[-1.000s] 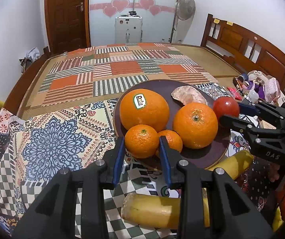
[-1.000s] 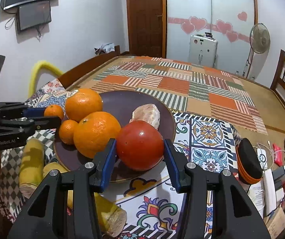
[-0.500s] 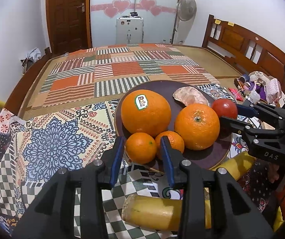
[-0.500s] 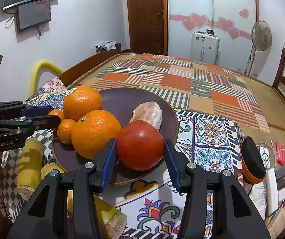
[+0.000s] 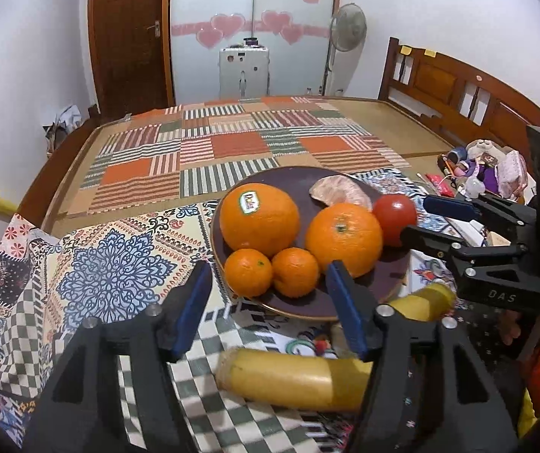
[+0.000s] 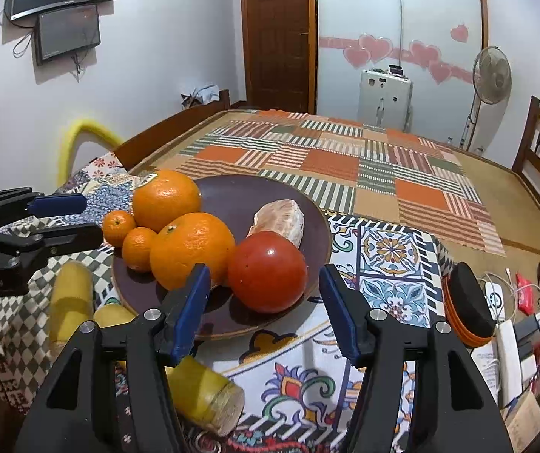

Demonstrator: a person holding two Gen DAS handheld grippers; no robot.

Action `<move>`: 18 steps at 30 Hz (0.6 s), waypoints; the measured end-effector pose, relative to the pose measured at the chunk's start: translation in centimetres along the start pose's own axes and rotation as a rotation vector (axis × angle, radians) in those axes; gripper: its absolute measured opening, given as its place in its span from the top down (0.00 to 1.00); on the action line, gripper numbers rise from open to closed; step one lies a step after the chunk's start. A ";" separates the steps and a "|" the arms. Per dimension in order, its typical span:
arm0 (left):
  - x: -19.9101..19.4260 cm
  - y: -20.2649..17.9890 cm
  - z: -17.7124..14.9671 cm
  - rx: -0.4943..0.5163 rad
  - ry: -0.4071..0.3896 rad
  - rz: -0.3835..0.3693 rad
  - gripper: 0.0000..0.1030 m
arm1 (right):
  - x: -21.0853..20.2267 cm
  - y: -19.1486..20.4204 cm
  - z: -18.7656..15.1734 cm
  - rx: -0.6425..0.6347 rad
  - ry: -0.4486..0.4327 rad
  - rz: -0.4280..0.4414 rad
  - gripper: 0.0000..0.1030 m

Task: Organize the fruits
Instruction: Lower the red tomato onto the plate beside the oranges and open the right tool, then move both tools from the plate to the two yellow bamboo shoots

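Left side first: the left gripper [image 5: 266, 294] is hanging just off the near rim of the dark plate [image 5: 394, 283], jaws apart and having just been opening, nothing pinched between them. The two small mandarins [image 5: 248, 272] [image 5: 295, 271] are sitting free on the plate in line with the gap, clear of the blue pads. Behind them the big orange with the sticker [image 5: 259, 219] is leaning against the second big orange [image 5: 343, 239], and a peeled citrus piece [image 5: 340, 198] is lying toward the back of the plate.

Moving right, the red tomato [image 6: 268, 272] is resting on the plate's near right edge, touching the second orange. The right gripper [image 6: 264, 309] is straddling it loosely: jaws spread, just been widening too, pads standing off either side of the tomato.

Off the plate, yellow banana-like pieces [image 5: 292, 379] are lying on the patterned cloth [image 5: 111, 275] near the plate's front rim. Far right, a pile of clutter [image 6: 515, 324] is sitting at the bed's edge.
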State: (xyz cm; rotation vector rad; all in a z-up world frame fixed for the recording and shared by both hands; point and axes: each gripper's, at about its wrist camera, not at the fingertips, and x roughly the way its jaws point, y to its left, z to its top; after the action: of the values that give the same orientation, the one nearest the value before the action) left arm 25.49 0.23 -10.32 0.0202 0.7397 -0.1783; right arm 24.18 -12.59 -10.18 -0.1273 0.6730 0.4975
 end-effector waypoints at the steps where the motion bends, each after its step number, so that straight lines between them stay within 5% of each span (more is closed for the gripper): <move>1: -0.4 -0.2 -0.1 -0.001 -0.002 0.000 0.33 | -0.4 0.0 -0.1 0.000 -0.005 -0.002 0.45; 7: -2.0 -2.1 -2.0 -0.021 0.013 -0.006 0.18 | -2.8 0.1 -1.2 0.001 -0.026 -0.005 0.43; 18: -2.2 -4.2 -6.8 -0.112 0.072 0.032 0.12 | -5.1 0.6 -4.4 -0.013 -0.028 -0.005 0.40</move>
State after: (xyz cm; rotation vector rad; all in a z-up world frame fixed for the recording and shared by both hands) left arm 18.60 -3.05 -13.66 -0.0679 0.8195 -0.1057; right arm 17.96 -15.26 -10.37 -0.1339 0.6422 0.4984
